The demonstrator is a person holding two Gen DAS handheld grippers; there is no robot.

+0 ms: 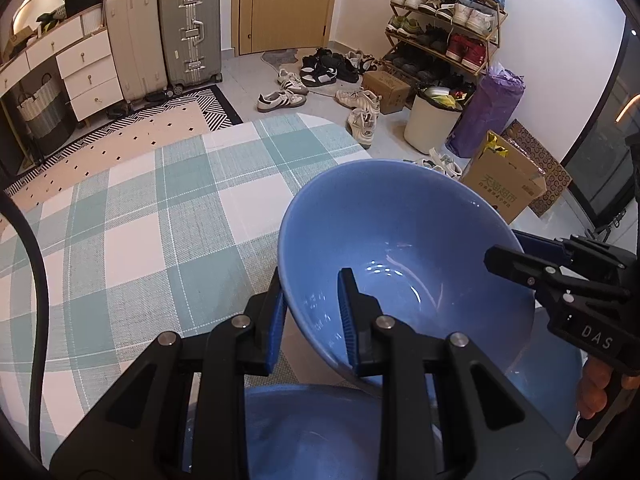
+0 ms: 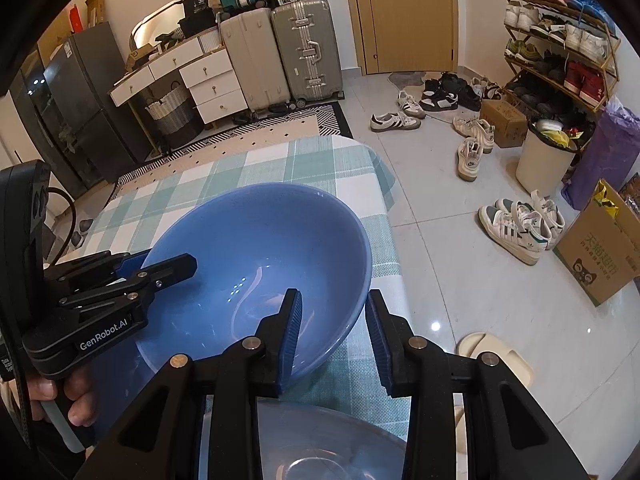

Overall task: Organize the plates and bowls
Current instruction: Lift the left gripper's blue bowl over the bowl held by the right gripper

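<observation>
A blue bowl [image 1: 400,240] [image 2: 256,240] hangs tilted over the checked tablecloth [image 1: 160,200] [image 2: 280,160], held at two opposite sides of its rim. My left gripper [image 1: 312,316] [image 2: 160,262] is shut on the near rim in the left wrist view, one pad inside and one outside. On the opposite rim my right gripper [image 2: 334,320] [image 1: 512,248] is also shut, clamping the wall the same way. Another blue dish [image 1: 312,432] [image 2: 320,440] lies on the table just below the bowl. The bowl's base is hidden.
The table's edge [image 2: 384,200] runs close on the right, with tiled floor beyond. Loose shoes [image 2: 516,228], a slipper [image 2: 496,356], a white bin [image 2: 544,160] and a cardboard box [image 2: 600,248] lie there. Suitcases [image 1: 188,32] and drawers [image 1: 88,68] stand at the back.
</observation>
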